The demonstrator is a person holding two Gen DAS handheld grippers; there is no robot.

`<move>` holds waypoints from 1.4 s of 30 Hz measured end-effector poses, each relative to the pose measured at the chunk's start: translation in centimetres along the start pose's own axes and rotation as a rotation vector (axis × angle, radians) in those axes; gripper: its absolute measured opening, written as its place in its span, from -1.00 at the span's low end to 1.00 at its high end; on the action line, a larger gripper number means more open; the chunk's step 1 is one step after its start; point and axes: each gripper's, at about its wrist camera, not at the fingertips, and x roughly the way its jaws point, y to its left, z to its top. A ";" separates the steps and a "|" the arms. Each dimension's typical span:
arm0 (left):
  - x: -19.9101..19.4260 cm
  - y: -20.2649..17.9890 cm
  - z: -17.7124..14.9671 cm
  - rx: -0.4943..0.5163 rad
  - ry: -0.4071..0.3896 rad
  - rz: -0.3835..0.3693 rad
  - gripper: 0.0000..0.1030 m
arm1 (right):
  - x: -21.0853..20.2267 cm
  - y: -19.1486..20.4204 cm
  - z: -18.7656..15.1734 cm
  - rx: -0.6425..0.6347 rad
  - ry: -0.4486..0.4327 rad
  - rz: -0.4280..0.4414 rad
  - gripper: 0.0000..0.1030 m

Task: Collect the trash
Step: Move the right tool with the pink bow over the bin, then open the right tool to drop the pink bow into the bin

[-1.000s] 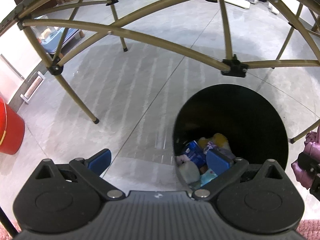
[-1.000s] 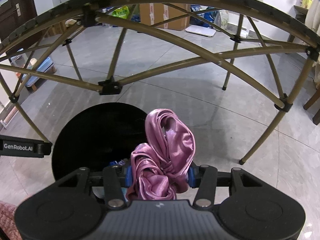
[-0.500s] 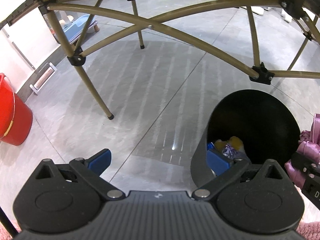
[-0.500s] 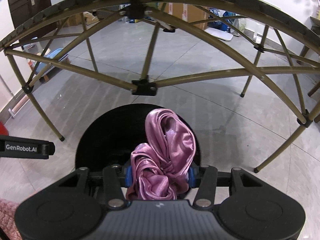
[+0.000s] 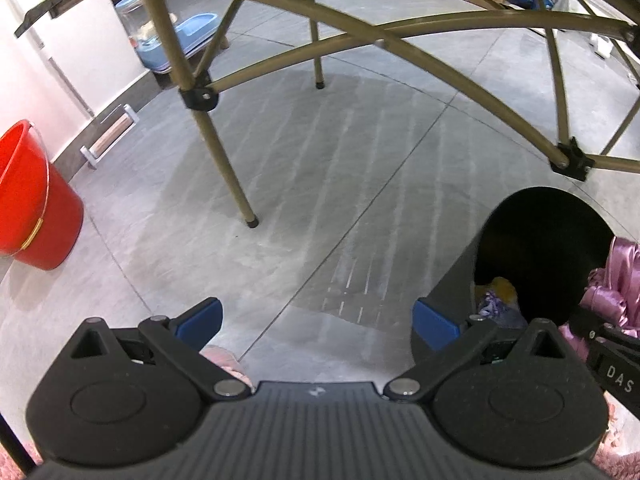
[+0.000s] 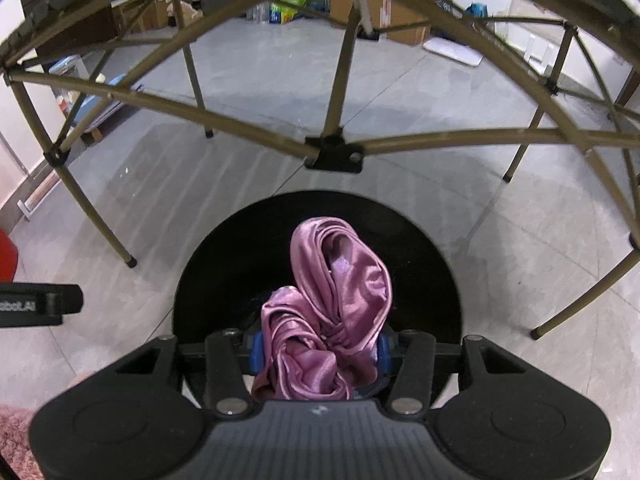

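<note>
Right gripper [image 6: 318, 354]: jaws narrowed on a bunched purple satin cloth [image 6: 332, 312], held over the mouth of the black bin [image 6: 424, 256]. Left gripper [image 5: 316, 322]: jaws wide, nothing between them, beside the bin's left wall over grey floor [image 5: 320, 184]. Bin holds mixed scraps [image 5: 496, 296]. Red bucket [image 5: 32, 208] stands by the wall.

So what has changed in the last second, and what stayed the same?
The right claw moved until the pink satin cloth hangs over the middle of the black bin. The left claw drifted left, off the bin. Unchanged: right claw shut on the cloth, left claw open and empty.
</note>
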 end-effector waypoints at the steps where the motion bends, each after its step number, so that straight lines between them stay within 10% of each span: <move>1: 0.1 0.2 0.0 -0.006 0.004 0.004 1.00 | 0.3 0.2 0.0 -0.002 0.006 -0.002 -0.06; 20: 0.8 0.5 -0.1 -0.007 0.027 0.013 1.00 | 2.7 1.4 0.1 -0.002 0.050 -0.007 -0.02; 24: 0.8 0.3 -0.1 -0.006 0.025 0.012 1.00 | 2.5 1.3 0.2 0.010 0.050 -0.002 0.17; 27: 0.9 0.3 -0.1 -0.006 0.025 0.012 1.00 | 2.5 1.2 0.3 0.012 0.044 -0.020 1.00; 42: -2.7 -0.4 0.0 0.007 -0.095 -0.032 1.00 | -1.3 -0.2 -0.1 -0.007 -0.033 -0.071 1.00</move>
